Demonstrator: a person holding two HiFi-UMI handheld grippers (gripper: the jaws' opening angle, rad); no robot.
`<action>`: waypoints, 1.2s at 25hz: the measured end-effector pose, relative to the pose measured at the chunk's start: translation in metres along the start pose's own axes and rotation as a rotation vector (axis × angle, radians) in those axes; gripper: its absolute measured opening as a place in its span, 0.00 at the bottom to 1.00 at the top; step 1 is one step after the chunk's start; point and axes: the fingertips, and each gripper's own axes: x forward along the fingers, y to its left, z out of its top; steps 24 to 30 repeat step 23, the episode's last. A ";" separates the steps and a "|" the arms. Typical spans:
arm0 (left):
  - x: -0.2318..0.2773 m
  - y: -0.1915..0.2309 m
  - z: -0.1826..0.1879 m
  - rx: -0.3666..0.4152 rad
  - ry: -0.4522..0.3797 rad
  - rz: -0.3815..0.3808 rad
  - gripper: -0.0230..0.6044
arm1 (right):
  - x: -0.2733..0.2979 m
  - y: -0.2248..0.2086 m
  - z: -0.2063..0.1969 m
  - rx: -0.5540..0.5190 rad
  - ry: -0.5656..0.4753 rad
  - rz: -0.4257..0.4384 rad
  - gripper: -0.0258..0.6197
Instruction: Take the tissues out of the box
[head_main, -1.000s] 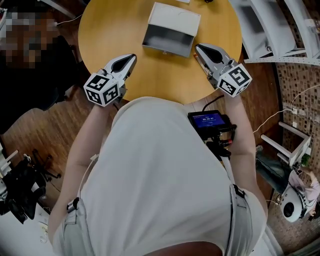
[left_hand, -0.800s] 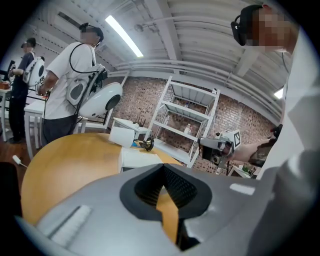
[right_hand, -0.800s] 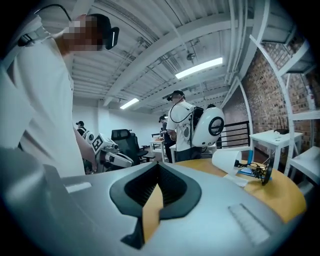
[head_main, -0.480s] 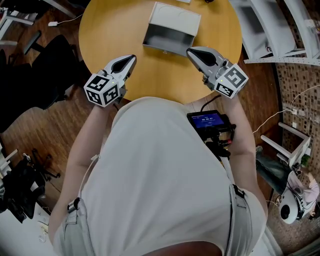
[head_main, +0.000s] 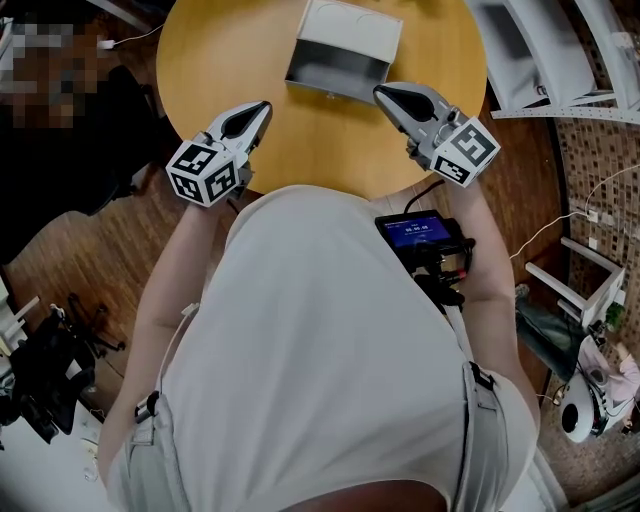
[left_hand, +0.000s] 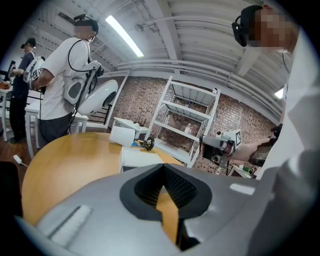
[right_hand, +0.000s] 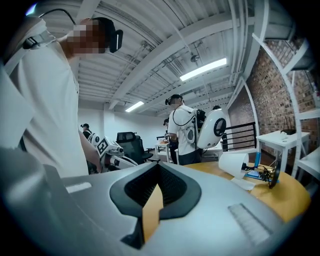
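A white tissue box lies on the far half of the round yellow table; in the left gripper view the tissue box shows just past the jaws. My left gripper hovers over the table's near left, a short way from the box, shut and empty. My right gripper is also shut with nothing held, its tip close to the box's near right corner. The left gripper and right gripper each show jaws meeting at the tip. No tissue is visible.
White shelving stands to the table's right. A white paper roll and a small brass object sit at the table's far side. A screen device hangs on the person's chest. Other people stand beyond the table.
My right gripper has moved left and forward, toward the box's near right corner. The left gripper has barely shifted. The box has not moved.
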 end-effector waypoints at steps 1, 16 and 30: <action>0.000 0.000 0.000 0.001 0.001 0.000 0.04 | 0.000 -0.001 0.000 0.001 -0.001 -0.002 0.04; -0.002 0.000 -0.003 -0.003 0.008 0.005 0.04 | 0.002 0.001 0.000 0.005 -0.005 0.005 0.04; -0.005 0.000 -0.007 -0.005 0.020 0.001 0.04 | 0.002 0.005 -0.004 0.017 -0.008 0.001 0.04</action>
